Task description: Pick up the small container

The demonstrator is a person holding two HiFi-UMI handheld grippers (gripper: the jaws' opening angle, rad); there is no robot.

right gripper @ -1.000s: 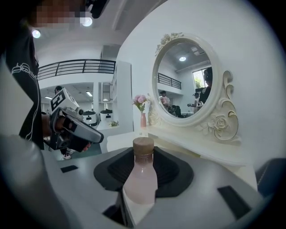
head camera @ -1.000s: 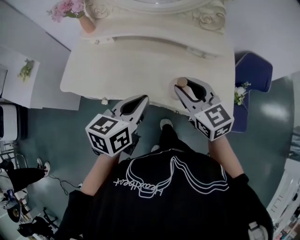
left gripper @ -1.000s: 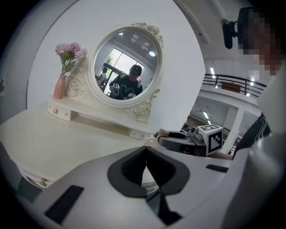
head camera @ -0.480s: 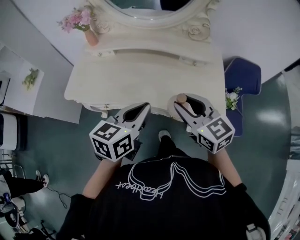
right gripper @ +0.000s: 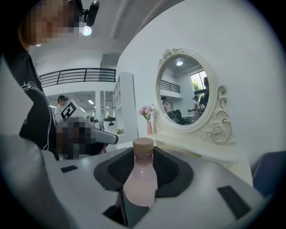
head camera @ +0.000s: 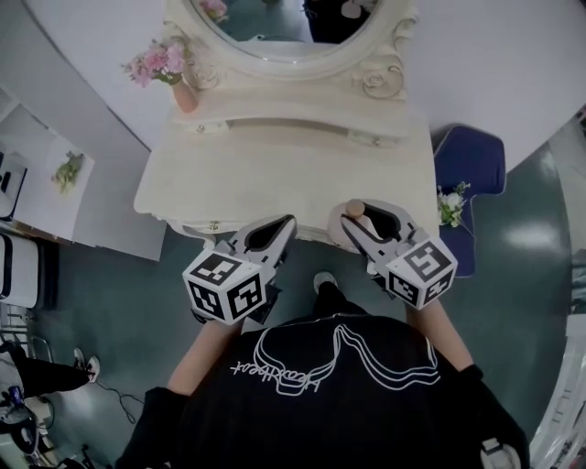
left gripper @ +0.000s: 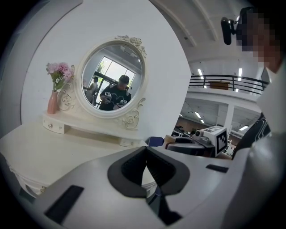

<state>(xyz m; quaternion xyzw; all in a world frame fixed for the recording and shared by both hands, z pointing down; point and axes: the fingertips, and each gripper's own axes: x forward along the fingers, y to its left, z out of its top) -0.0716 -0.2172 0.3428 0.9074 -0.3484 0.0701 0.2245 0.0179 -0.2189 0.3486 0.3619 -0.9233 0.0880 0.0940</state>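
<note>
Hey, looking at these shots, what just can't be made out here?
The small container: its base is hidden behind the right gripper in the right gripper view, and only its cap shows in the head view.
The mirror: its top is cut off by the head view's upper edge.
The dresser: its front edge is partly covered by the left gripper and the right gripper in the head view.

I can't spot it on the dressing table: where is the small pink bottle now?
The small pink bottle is clamped in the right gripper, right of centre in the head view, by the front edge of the dressing table.
</note>
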